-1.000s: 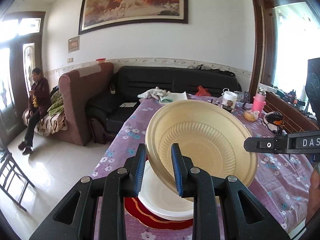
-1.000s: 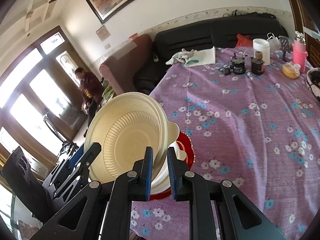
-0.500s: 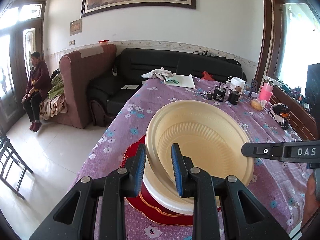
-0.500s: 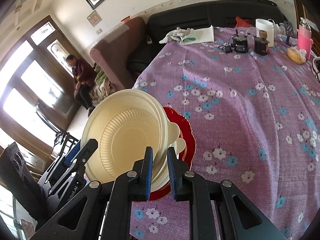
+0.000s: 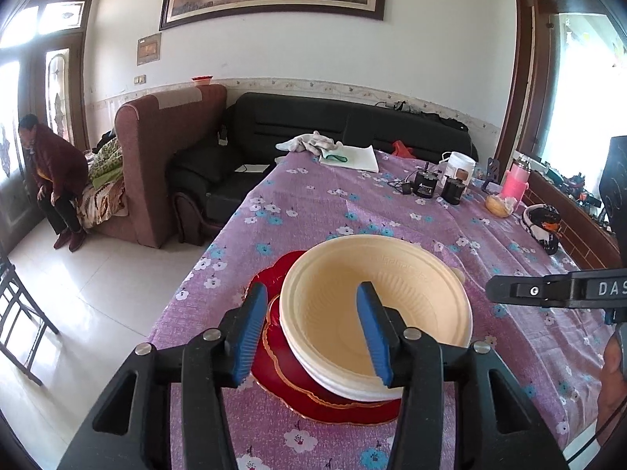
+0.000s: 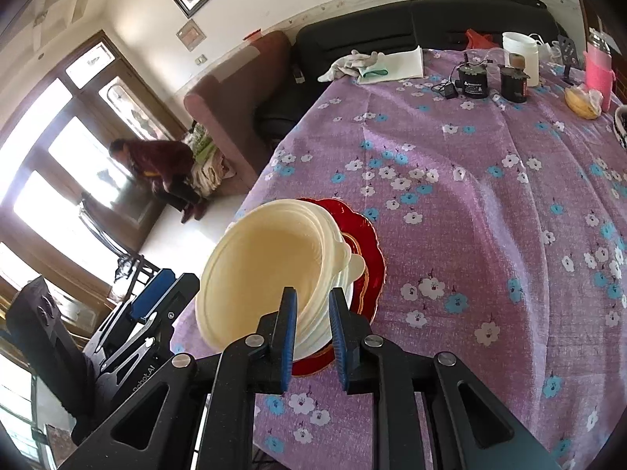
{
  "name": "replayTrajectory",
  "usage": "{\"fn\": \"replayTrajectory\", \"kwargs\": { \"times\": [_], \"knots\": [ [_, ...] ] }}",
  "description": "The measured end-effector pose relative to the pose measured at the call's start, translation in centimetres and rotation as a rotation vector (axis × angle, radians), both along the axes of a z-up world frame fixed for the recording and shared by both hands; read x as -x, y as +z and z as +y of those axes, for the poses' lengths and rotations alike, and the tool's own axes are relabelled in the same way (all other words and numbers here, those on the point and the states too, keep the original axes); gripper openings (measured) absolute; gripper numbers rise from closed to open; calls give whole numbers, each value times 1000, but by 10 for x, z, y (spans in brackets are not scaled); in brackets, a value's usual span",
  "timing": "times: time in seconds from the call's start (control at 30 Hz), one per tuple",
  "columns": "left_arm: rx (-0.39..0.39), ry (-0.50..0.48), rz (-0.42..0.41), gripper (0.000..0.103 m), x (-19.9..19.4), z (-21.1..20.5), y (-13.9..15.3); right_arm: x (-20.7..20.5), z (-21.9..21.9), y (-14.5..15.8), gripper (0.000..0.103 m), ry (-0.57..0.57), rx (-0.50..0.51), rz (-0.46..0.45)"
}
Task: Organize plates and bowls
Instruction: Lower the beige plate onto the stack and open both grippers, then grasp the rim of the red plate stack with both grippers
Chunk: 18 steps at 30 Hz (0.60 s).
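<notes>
While stacked, bowl rim (image 5: pixel 292 337) between fingers (image 5: pixel 247 337).

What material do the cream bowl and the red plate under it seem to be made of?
Cream bowl: probably moulded pulp or thin plastic; matte, with fine pressed ribs and a thin rim. Red plate: probably glossy plastic or melamine; it shines, with a gold line along its scalloped edge. Neither is certain from looks alone.

Cream bowl (image 5: pixel 376 305): matt, pulp-like moulded plastic or fibre, fine ribbing on the inner wall. White bowl beneath it (image 5: pixel 345 385) — smooth, slightly glossy. Red plate (image 5: pixel 290 376): glossy, gilt rim. Bench cloth (image 5: pixel 313 211): woven purple fabric, printed flowers, matt. Left gripper (image 5: pixel 311 337) — fingers (image 5: pixel 249 333) with ridged blue rubber-like pads, bodies matt black plastic, bright metal screws. Floor (image 5: pixel 90 293): glossy pale tile.
</notes>
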<state>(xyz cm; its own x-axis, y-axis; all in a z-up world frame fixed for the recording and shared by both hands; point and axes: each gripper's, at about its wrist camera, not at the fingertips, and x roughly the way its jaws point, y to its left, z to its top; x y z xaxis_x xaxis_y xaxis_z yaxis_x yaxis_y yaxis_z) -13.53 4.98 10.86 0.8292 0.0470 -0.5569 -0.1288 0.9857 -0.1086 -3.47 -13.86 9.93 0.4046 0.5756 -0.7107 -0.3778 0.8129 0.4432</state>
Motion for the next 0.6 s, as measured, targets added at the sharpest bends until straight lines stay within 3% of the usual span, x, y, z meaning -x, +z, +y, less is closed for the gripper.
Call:
{"fn": "replayTrajectory", "kwargs": {
  "times": [0.23,0.47,0.6],
  "knots": [
    [40,11,-22,48,19,13,3,7,-33,-3,19,-32,-82,0],
    [89,82,-15,51,29,54,-2,-11,-64,-35,19,-110,-108,72],
    [126,131,50,53,24,86,-20,-18,-60,-52,19,-103,-112,106]
  ]
}}
